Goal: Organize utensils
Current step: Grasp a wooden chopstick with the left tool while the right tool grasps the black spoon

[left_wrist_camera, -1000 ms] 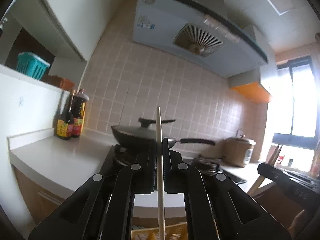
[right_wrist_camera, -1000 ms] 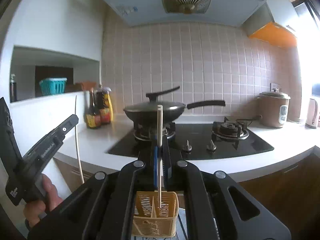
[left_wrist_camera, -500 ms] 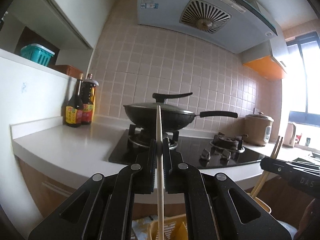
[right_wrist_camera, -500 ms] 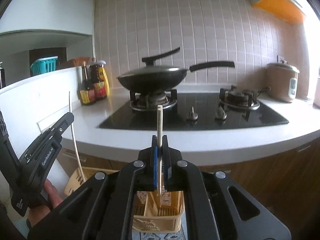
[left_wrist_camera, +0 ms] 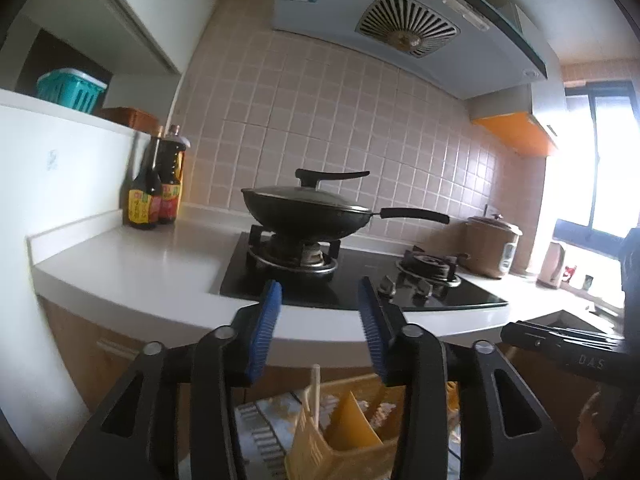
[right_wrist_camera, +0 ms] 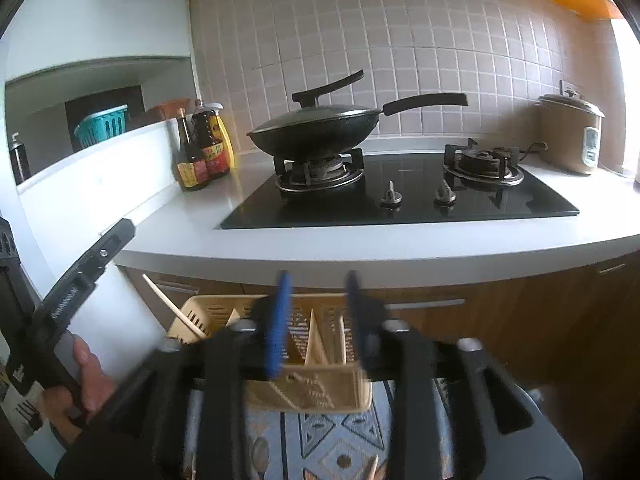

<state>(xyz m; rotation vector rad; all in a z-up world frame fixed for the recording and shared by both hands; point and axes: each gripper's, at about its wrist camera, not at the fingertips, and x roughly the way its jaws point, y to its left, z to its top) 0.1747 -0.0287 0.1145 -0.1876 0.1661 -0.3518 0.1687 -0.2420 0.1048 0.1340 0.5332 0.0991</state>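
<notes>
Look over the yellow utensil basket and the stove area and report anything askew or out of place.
One chopstick leans at a steep slant out over the left edge of the yellow utensil basket, while the other sticks stand nearly upright inside. On the stove, the lidded wok sits squarely on its burner. Nothing looks spilled or damaged.

Yellow slatted utensil basket (right_wrist_camera: 308, 392), black wok (right_wrist_camera: 316, 132), pink-tiled wall (right_wrist_camera: 400, 32), blue geometric-patterned mat (right_wrist_camera: 340, 440), teal basket (left_wrist_camera: 72, 90)
</notes>
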